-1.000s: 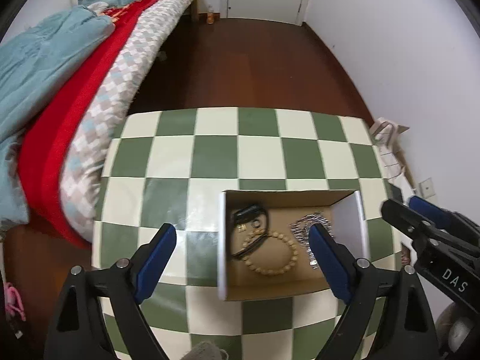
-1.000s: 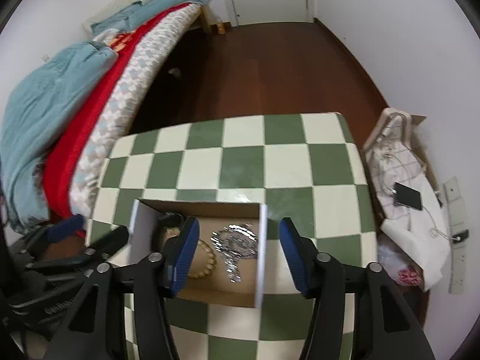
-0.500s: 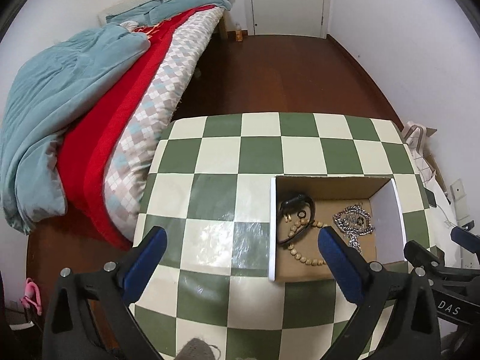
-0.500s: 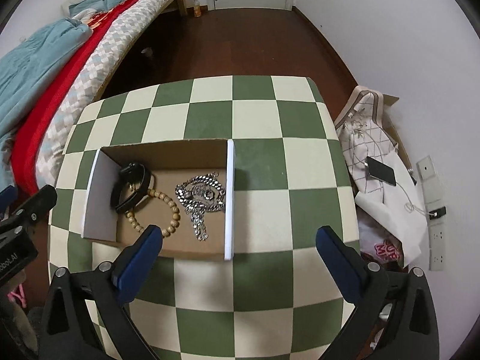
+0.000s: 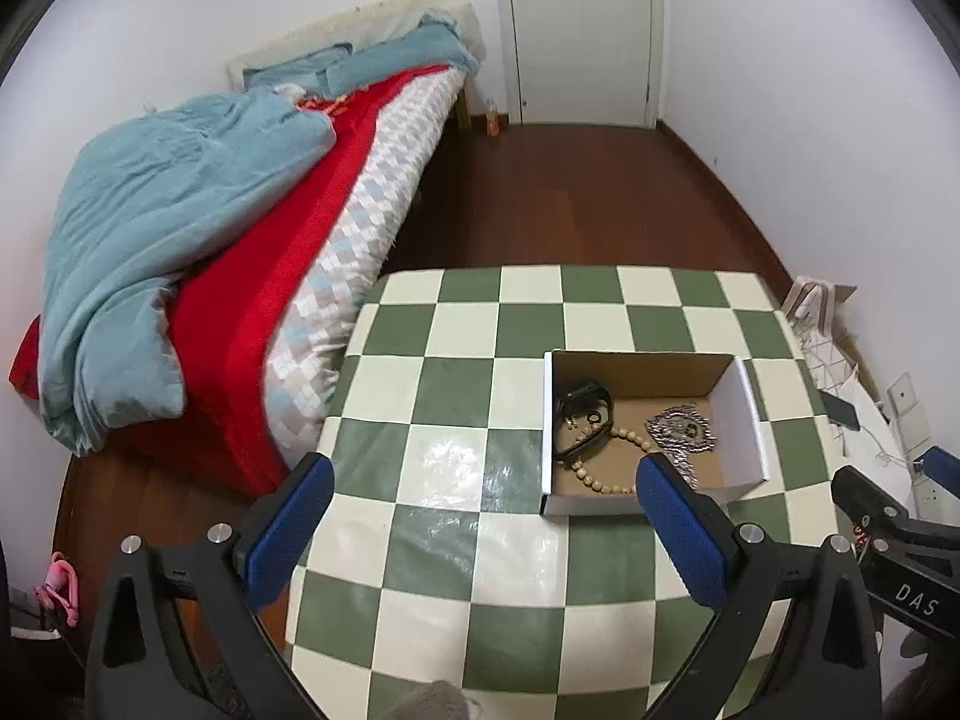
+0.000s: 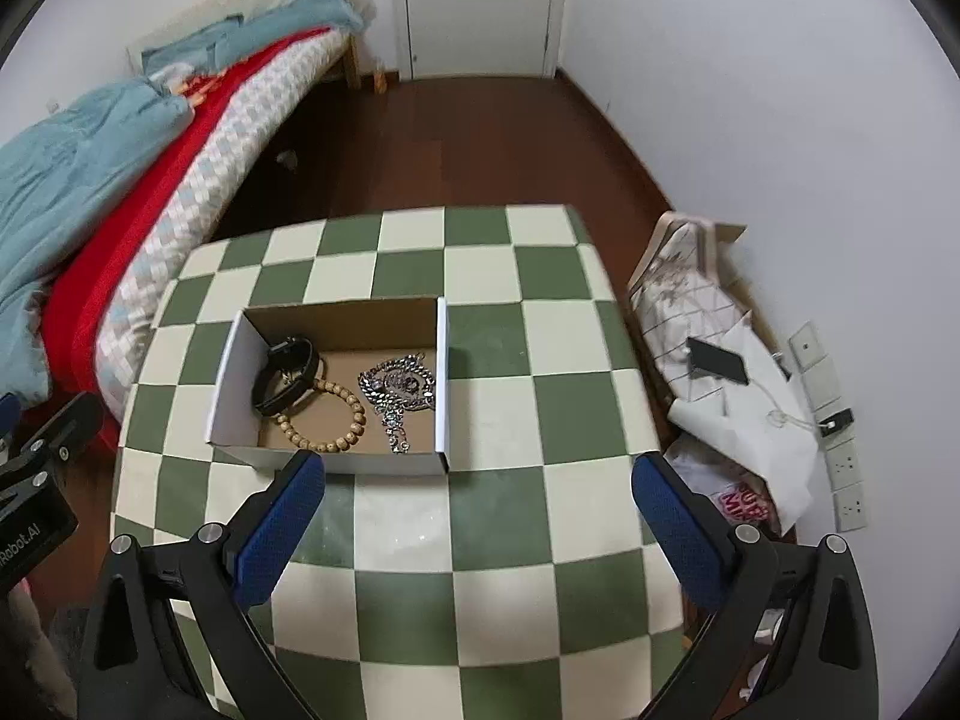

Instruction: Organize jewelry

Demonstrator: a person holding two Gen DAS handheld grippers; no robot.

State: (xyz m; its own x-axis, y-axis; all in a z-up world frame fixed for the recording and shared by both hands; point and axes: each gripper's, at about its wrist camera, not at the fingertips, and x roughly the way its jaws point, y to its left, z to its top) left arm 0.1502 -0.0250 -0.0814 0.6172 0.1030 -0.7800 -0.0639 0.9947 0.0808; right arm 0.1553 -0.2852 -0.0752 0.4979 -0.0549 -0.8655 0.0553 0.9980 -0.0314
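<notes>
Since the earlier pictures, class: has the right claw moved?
Yes. The right claw has opened wide and pulled back from the box, which now lies wholly beyond its tips on the checked table.

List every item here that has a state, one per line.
left gripper: open, empty
right gripper: open, empty
cardboard box: open-topped, on the checkered table
black band: in the box
bead bracelet: flat in the box
silver chain: heaped in the box
door: closed
</notes>
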